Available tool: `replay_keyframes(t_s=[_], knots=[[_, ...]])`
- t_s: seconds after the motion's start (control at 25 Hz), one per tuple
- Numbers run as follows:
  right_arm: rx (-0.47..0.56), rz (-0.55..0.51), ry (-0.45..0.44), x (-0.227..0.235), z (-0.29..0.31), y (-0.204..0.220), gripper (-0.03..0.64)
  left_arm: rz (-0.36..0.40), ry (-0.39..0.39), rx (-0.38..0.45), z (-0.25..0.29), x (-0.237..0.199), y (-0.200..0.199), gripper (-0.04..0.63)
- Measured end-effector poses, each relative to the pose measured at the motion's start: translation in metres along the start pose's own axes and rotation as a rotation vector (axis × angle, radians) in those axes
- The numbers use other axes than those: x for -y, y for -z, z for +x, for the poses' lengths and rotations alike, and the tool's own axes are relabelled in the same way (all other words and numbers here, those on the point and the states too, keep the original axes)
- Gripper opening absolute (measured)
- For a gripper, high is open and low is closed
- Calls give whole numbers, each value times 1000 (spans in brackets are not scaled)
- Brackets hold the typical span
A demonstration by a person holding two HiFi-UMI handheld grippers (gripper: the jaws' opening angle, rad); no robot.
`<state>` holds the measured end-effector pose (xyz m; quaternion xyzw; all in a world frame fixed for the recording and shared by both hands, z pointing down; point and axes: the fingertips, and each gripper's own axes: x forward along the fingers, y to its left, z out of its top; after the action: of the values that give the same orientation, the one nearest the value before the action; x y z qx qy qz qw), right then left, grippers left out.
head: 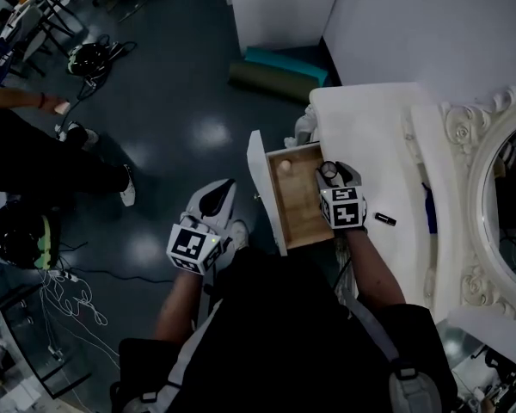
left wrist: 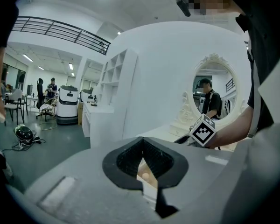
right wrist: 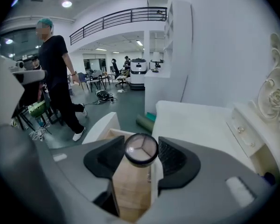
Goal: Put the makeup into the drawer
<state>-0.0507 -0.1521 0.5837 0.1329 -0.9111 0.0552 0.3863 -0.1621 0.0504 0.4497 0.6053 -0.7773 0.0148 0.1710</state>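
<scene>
My right gripper (head: 330, 173) hangs over the right side of the open wooden drawer (head: 303, 222), shut on a small round makeup jar (right wrist: 141, 149) with a clear lid. From above, the jar (head: 328, 171) shows between the fingertips. A small round pale item (head: 284, 166) lies in the drawer's far corner. My left gripper (head: 218, 191) stays left of the white drawer front (head: 260, 179), apart from it, jaws shut and empty. In the left gripper view the gripper (left wrist: 141, 164) points toward the drawer, and the right gripper's marker cube (left wrist: 203, 129) shows beyond it.
A black tube (head: 384, 218) and a blue item (head: 430, 210) lie on the white vanity top (head: 370, 127), right of the drawer. An ornate oval mirror (head: 507, 196) stands at the far right. A person (right wrist: 58, 78) walks on the floor to the left, where cables (head: 69, 299) lie.
</scene>
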Motion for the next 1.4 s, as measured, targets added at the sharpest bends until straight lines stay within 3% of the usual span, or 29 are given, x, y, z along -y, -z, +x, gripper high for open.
replay_keyframes(t_s=[0.28,0.72,1.16,1.4], knots=[[-16,-85,-95,-51,9,0,225,-14,-5,4,-6,-6,2,5],[-53,-122,-167,-80,50,26,225,-41,-61,-3,-29,-27,9,5],[-178,-91,-197,-95,89,76,225,-7,-91,-64,-43,-51,22,5],[-218,-83,-163,-88,109,94,224,-1,-104,-81,-49,-64,25,5]])
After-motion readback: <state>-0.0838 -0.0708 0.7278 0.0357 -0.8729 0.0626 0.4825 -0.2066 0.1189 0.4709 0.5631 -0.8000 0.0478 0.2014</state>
